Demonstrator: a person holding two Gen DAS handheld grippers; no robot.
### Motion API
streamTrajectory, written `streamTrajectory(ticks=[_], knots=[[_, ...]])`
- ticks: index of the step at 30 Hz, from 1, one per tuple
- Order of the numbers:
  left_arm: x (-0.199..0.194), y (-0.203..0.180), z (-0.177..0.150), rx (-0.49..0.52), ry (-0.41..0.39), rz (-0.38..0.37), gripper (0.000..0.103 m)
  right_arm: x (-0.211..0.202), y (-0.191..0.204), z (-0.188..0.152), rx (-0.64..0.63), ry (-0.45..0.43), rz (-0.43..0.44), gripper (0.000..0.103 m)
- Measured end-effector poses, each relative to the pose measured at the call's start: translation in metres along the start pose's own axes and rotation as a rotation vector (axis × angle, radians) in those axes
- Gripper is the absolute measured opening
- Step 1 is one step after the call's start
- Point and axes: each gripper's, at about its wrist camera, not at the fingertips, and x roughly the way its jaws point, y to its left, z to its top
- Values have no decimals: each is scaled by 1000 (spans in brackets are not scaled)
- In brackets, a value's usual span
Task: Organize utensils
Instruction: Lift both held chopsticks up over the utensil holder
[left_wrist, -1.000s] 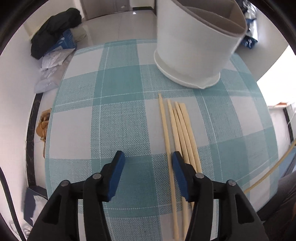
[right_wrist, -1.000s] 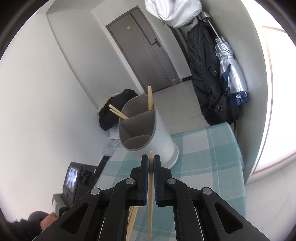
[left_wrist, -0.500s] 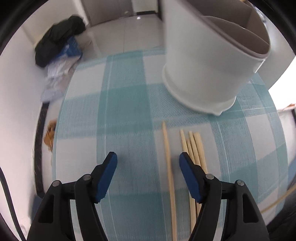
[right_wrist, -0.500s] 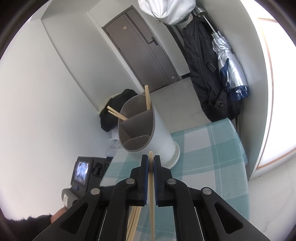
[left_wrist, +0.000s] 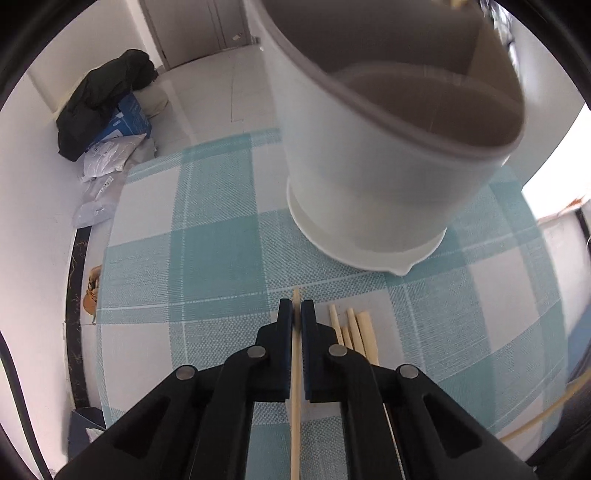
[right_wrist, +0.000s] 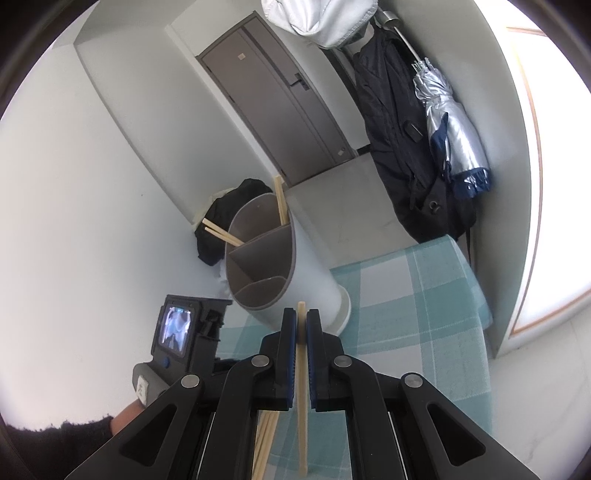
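since a second ago the left gripper (left_wrist: 296, 314) has slid closer to the utensil holder (left_wrist: 376, 155) and its jaws have just been closing; they now pinch a single chopstick (left_wrist: 295, 387) lying on the teal-and-white checked tablecloth (left_wrist: 207, 258). four loose chopsticks (left_wrist: 354, 332) lie side by side just right of those jaws, near the holder's base. the right gripper (right_wrist: 301, 325) has kept its place, clamped on another chopstick (right_wrist: 302, 398) whose tip pokes just past the pads, aimed toward the holder (right_wrist: 258, 258). that white holder has a grey divided inside; three chopsticks (right_wrist: 280, 201) already lean in its far compartment, two to the left and one upright. more chopsticks (right_wrist: 264, 443) show on the cloth beneath the right gripper. the left unit's small screen (right_wrist: 173, 328) glows at lower left above a sleeve; a white tag under it carries a mark too small to read. a small label on the grey door (right_wrist: 273, 96) is unreadable too. a blue package (left_wrist: 125, 122) on the floor bears white print, also illegible.
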Motion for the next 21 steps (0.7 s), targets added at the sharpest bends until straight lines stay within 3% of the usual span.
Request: streamTrajectory(ticks=[10,15,21], knots=[[-103,-5,-17,-59,-300,-83,0,-8,20,-7,-77,-22,-6,5],[-134,-2,-30,-65,-392,-117,0,-11,38,-15,-152,-26,-15,5],[-134,8,-28,-68,-412,-133,0,-11,62,-21,-259,-34,-28,5]])
